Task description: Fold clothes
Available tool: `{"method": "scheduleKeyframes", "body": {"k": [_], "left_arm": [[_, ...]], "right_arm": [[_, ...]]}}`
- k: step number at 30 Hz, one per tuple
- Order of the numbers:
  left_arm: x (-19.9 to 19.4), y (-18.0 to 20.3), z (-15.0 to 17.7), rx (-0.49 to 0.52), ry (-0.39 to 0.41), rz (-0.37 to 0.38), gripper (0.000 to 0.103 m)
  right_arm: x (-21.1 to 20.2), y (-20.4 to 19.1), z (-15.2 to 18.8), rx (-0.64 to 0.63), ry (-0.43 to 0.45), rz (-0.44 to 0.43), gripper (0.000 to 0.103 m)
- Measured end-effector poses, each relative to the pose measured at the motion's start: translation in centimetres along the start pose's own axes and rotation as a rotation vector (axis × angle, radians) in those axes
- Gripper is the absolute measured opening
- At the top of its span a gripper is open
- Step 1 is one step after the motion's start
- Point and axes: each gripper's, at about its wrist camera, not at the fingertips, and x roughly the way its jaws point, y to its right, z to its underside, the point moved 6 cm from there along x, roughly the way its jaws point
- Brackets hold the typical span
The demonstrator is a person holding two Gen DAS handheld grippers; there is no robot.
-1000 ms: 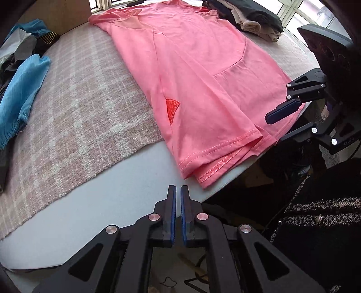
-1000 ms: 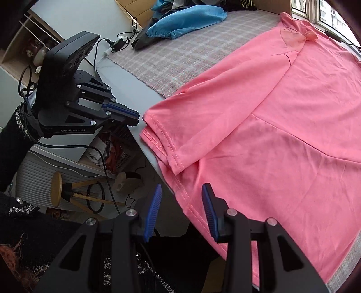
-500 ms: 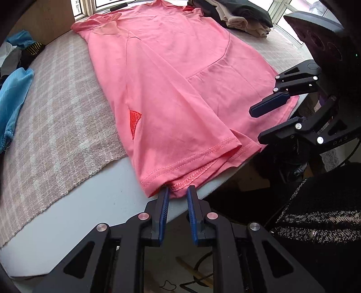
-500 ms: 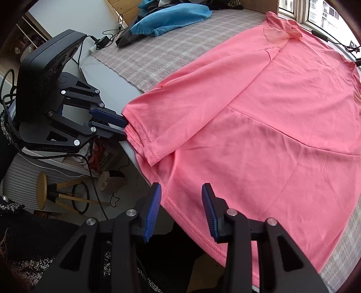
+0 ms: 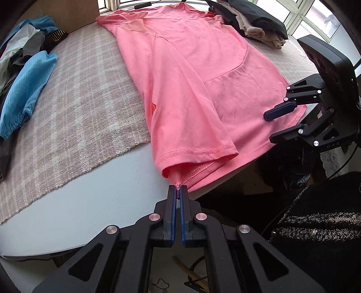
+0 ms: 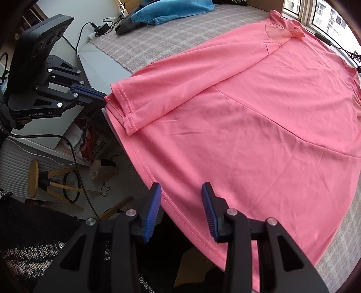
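Left tongs (image 5: pixel 178 188) pinch pink shirt (image 5: pixel 191 78) hem corner; right tongs (image 6: pixel 181 200) agape; stool (image 6: pixel 36 178) right-view only.

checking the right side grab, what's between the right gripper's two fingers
Only the hem of the pink shirt, lying under the open right gripper and not yet pinched. The right wrist view shows it.

Looked like a lived-in home room: checked blanket (image 5: pixel 74 117) over a table, folded clothes (image 5: pixel 255 24) by far windows (image 6: pixel 325 20), wooden stool (image 6: pixel 36 178) near left.
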Motion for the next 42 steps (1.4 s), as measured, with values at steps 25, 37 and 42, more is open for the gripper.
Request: {"method": "scheduleKeyframes", "body": {"k": [25, 37, 42], "left_arm": [[-4.5, -4.8, 0.7, -0.066, 0.124, -0.074, 0.010], [-4.1, -4.6, 1.9, -0.062, 0.135, -0.044, 0.012], [-3.0, -3.0, 1.2, -0.001, 0.131, -0.021, 0.012]], "right_arm": [[1.4, -1.2, -6.9, 0.231, 0.079, -0.118, 0.037], [2.2, -1.9, -6.7, 0.245, 0.042, -0.087, 0.021], [2.4, -1.8, -6.5, 0.223, 0.020, -0.103, 0.002]]}}
